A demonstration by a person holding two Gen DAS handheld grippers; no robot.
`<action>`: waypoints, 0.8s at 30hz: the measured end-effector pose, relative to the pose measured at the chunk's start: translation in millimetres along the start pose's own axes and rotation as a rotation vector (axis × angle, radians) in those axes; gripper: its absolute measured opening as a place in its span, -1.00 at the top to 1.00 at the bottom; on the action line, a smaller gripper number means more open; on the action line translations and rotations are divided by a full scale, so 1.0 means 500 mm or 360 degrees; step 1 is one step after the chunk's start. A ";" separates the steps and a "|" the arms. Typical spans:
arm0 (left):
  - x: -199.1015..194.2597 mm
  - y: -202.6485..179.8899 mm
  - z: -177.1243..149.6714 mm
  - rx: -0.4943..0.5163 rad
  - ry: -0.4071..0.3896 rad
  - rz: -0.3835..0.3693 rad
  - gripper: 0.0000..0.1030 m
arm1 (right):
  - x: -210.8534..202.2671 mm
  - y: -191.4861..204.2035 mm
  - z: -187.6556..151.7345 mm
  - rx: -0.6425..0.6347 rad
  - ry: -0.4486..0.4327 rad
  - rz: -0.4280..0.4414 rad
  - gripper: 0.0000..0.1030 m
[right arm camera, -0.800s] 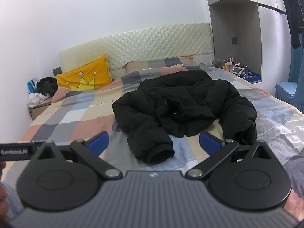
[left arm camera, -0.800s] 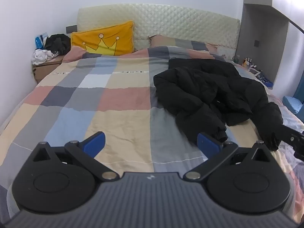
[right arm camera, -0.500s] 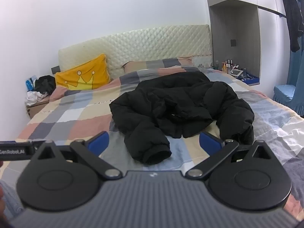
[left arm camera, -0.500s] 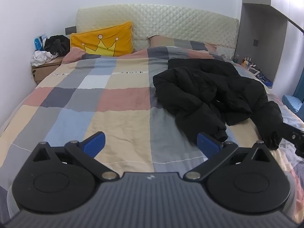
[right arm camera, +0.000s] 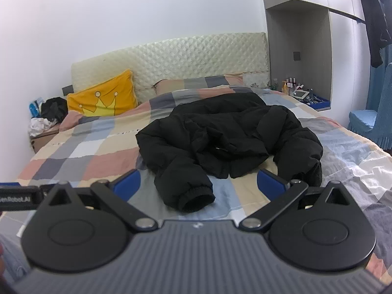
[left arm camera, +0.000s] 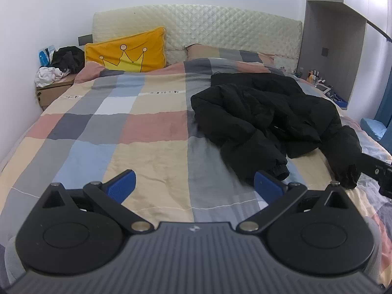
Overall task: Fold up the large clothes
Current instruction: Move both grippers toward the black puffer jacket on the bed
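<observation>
A black puffer jacket (left arm camera: 267, 112) lies crumpled on the right half of the bed, one sleeve cuff (left arm camera: 279, 169) pointing toward me. In the right wrist view the jacket (right arm camera: 227, 132) fills the middle, its near cuff (right arm camera: 196, 199) just beyond the fingers. My left gripper (left arm camera: 194, 186) is open and empty above the checked quilt, left of the jacket. My right gripper (right arm camera: 198, 182) is open and empty, hovering just short of the near sleeve. Part of the right gripper (left arm camera: 377, 169) shows at the left wrist view's right edge.
The checked quilt (left arm camera: 122, 132) covers the bed. A yellow crown pillow (left arm camera: 127, 54) leans on the quilted headboard (left arm camera: 196, 27). A box with clothes (left arm camera: 56, 73) stands at the left, a shelf niche with bottles (right arm camera: 301, 93) and a blue chair (right arm camera: 367, 125) at the right.
Both grippers have drifted slightly; the view has shifted a little toward the jacket. Both stay open and nothing has been gripped.
</observation>
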State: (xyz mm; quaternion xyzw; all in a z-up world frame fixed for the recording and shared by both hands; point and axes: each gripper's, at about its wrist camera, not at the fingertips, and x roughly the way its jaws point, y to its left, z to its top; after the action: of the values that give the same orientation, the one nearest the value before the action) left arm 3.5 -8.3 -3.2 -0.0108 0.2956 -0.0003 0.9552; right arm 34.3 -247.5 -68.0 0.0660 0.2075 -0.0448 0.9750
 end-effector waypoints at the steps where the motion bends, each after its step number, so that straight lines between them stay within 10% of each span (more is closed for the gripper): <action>1: 0.000 -0.002 -0.003 -0.0001 -0.0004 0.0002 -1.00 | 0.000 -0.001 0.000 0.0000 0.0001 0.0002 -1.00; 24: 0.008 0.007 -0.008 0.0004 -0.0008 -0.0044 -1.00 | 0.002 0.001 0.000 -0.0005 -0.0001 -0.0011 -1.00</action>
State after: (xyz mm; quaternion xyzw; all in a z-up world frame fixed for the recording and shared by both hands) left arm 4.4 -4.7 -8.6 -0.0137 0.2929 -0.0139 0.9559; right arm 35.5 -247.2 -68.4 0.0636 0.2075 -0.0478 0.9750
